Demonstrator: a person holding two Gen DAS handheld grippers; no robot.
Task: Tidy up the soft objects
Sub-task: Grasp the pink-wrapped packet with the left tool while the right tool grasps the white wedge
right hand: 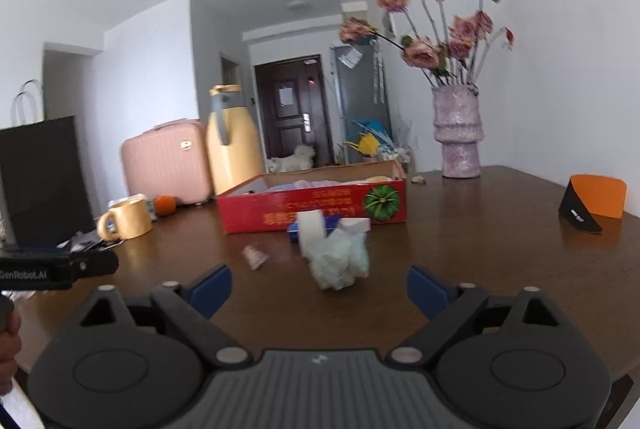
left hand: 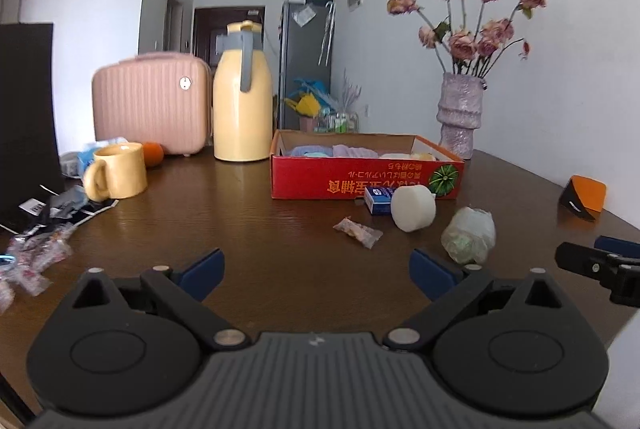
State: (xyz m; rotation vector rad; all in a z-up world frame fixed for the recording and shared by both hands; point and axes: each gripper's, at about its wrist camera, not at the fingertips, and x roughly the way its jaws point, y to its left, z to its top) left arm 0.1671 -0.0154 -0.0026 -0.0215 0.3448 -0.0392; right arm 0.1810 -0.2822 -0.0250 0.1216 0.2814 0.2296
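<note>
Left gripper: blue-padded fingers spread wide, nothing between, low over dark brown wooden tabletop. Right gripper: fingers apart, empty. Crumpled clear plastic bag with pale green soft stuff on tabletop just ahead of right gripper, untouched. White foam cylinder beside it, in front of red cardboard box holding folded soft cloths.

A pale green soft lump in clear wrap lies on the table beside a white foam cylinder; both before the red box.

Yellow mug, orange, pink case, yellow jug, flower vase.
</note>
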